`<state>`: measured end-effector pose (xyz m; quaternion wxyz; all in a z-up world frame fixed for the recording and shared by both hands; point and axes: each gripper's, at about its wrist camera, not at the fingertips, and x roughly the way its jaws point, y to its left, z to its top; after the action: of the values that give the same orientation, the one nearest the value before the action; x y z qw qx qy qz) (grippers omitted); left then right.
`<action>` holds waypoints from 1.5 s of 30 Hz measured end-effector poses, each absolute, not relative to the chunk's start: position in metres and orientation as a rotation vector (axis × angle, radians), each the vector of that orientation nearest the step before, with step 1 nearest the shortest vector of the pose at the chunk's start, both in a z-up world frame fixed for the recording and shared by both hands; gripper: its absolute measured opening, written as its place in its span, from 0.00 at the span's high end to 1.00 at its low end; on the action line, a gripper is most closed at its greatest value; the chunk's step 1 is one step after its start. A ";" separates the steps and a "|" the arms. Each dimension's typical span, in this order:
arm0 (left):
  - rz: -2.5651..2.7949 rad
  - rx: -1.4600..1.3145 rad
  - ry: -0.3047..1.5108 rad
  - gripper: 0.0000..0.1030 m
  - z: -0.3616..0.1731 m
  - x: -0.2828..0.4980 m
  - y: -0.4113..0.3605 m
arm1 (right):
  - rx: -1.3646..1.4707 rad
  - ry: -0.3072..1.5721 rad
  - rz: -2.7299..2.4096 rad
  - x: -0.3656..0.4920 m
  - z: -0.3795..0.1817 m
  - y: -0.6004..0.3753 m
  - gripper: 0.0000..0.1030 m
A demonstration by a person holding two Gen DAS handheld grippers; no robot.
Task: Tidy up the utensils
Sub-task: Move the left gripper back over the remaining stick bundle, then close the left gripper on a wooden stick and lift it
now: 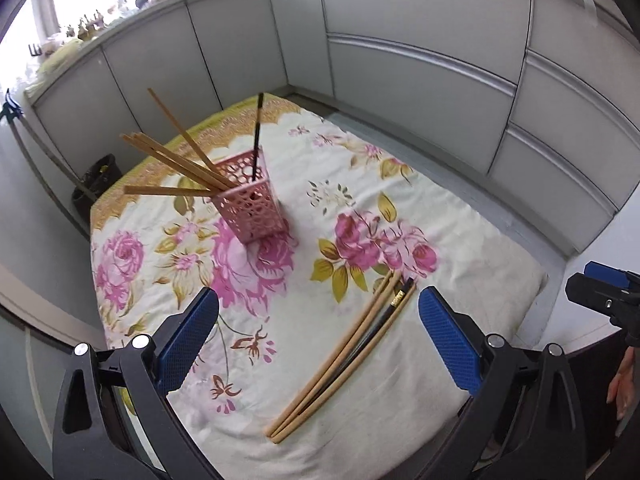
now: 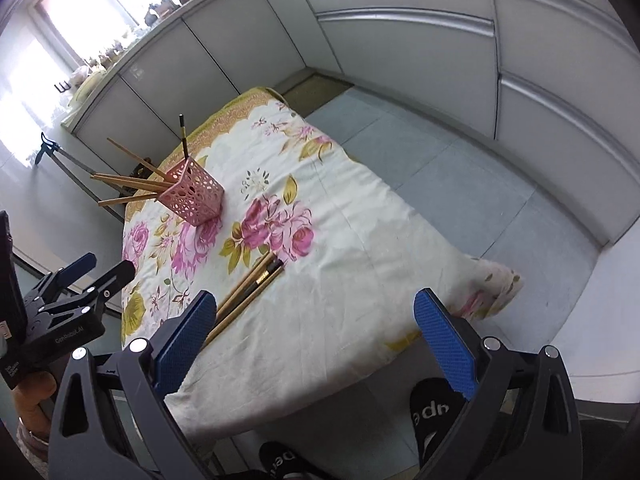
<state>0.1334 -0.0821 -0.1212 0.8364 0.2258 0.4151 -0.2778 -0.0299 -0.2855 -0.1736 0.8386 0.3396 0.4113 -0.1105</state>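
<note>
A pink perforated holder stands on the floral tablecloth, holding several wooden chopsticks and one black chopstick. It also shows in the right wrist view. A loose bundle of wooden chopsticks with one black one lies on the cloth, also in the right wrist view. My left gripper is open and empty above the bundle. My right gripper is open and empty over the cloth's near right part; the bundle's near ends are hidden behind its left finger.
Grey cabinets wrap the back and right. A black bin stands on the floor left of the table. The table's right edge drops to grey floor tiles. The person's black slippers are below the near edge.
</note>
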 end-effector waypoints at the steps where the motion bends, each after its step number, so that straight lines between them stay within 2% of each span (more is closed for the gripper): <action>1: -0.611 0.494 0.914 0.07 -0.127 0.138 -0.087 | 0.726 0.872 -0.229 -0.030 -0.175 -0.286 0.06; 10: -0.724 0.713 1.198 0.07 -0.185 0.172 -0.137 | 0.749 0.924 -0.195 -0.027 -0.187 -0.287 0.06; 18: -0.677 0.820 1.327 0.09 -0.234 0.206 -0.165 | 0.809 0.967 -0.168 -0.022 -0.198 -0.294 0.06; 23: -0.668 0.828 1.364 0.23 -0.247 0.218 -0.169 | 0.814 0.983 -0.151 -0.019 -0.201 -0.293 0.06; 26: -0.675 0.849 1.381 0.36 -0.256 0.219 -0.171 | 0.838 0.998 -0.146 -0.018 -0.206 -0.296 0.06; 36: -0.723 0.870 1.399 0.40 -0.265 0.204 -0.183 | 0.847 1.006 -0.152 -0.017 -0.210 -0.298 0.06; 38: -0.741 0.853 1.423 0.46 -0.265 0.202 -0.186 | 0.846 1.009 -0.155 -0.016 -0.211 -0.298 0.06; 40: -0.779 0.820 1.461 0.57 -0.265 0.201 -0.187 | 0.845 1.013 -0.161 -0.016 -0.213 -0.299 0.06; 45: -0.790 0.835 1.479 0.62 -0.267 0.199 -0.191 | 0.857 1.026 -0.170 -0.014 -0.218 -0.301 0.06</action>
<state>0.1994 -0.1906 -0.2673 0.5927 0.3590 0.6359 -0.3399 -0.0139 -0.3007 -0.2183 0.7815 0.3966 0.4751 -0.0786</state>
